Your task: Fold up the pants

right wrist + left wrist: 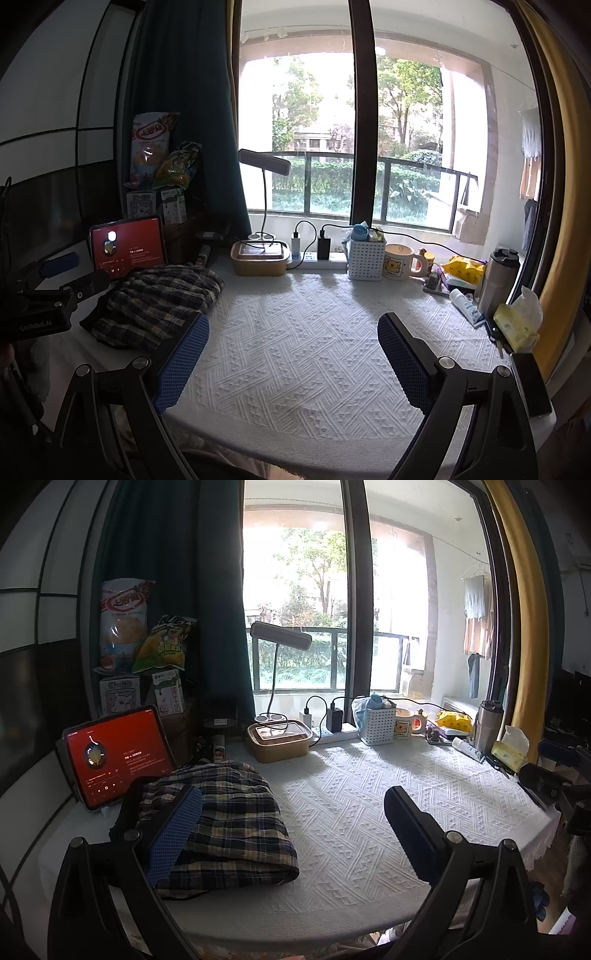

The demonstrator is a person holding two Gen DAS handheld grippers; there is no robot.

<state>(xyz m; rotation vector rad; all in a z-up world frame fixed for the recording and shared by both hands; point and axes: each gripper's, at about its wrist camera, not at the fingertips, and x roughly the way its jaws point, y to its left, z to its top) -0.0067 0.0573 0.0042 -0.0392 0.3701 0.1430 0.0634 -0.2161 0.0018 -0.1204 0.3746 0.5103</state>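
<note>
Plaid cotton pants (pixel 221 819) lie folded in a compact bundle at the worktop's (pixel 369 812) left side, just in front of a red-screened tablet (pixel 118 753), their long axis running away from the person. The left tongs (pixel 291 830) are nearer, released and spread wide, one finger against the bundle's left side. The right tongs (pixel 293 358), likewise released and holding nothing, hover level over bare cloth, with the pants off to their left.

Folded plaid pants (pixel 229 823), seemingly under open tool (pixel 291 823)
</note>
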